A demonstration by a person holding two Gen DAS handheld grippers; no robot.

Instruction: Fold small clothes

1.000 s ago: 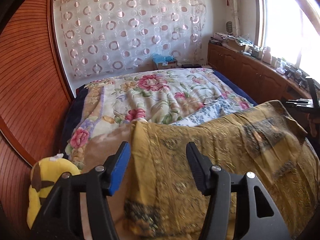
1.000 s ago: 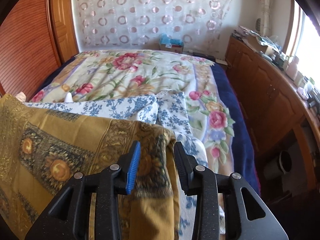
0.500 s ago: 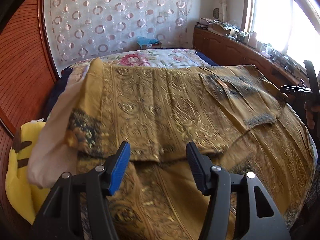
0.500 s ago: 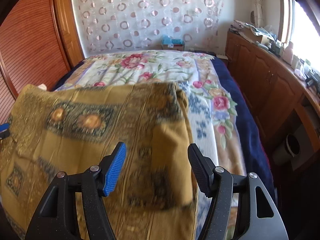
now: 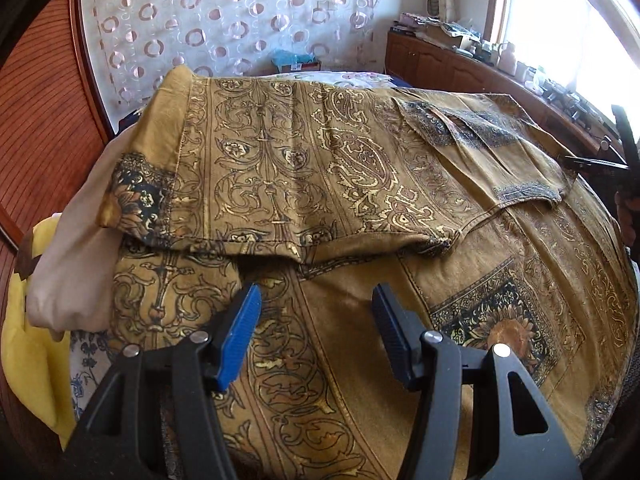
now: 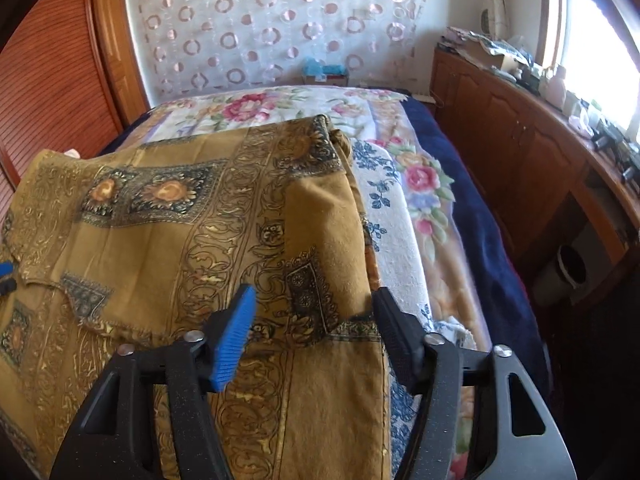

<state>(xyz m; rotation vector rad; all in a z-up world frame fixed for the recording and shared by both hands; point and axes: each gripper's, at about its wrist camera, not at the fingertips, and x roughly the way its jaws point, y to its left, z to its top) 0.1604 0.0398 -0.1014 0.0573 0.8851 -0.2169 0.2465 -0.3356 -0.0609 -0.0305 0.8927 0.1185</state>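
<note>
A mustard-gold patterned garment (image 5: 304, 168) lies on the bed, its far half folded over toward me with the fold's edge across the middle. It also fills the left of the right wrist view (image 6: 192, 232). My left gripper (image 5: 316, 328) is open and empty just above the near layer of the cloth. My right gripper (image 6: 314, 328) is open and empty over the garment's right edge. The right gripper also shows at the far right edge of the left wrist view (image 5: 624, 176).
A blue-and-white floral cloth (image 6: 384, 208) lies under the garment on the flowered bedspread (image 6: 280, 108). A yellow plush toy (image 5: 28, 340) and a beige cloth (image 5: 76, 248) lie at the left. Wooden cabinets (image 6: 520, 152) stand right of the bed, a wooden panel wall (image 5: 44, 120) left.
The right gripper let go of the garment's edge and opened. The garment's far half came over toward me and now lies folded. Both grippers have drawn back.
</note>
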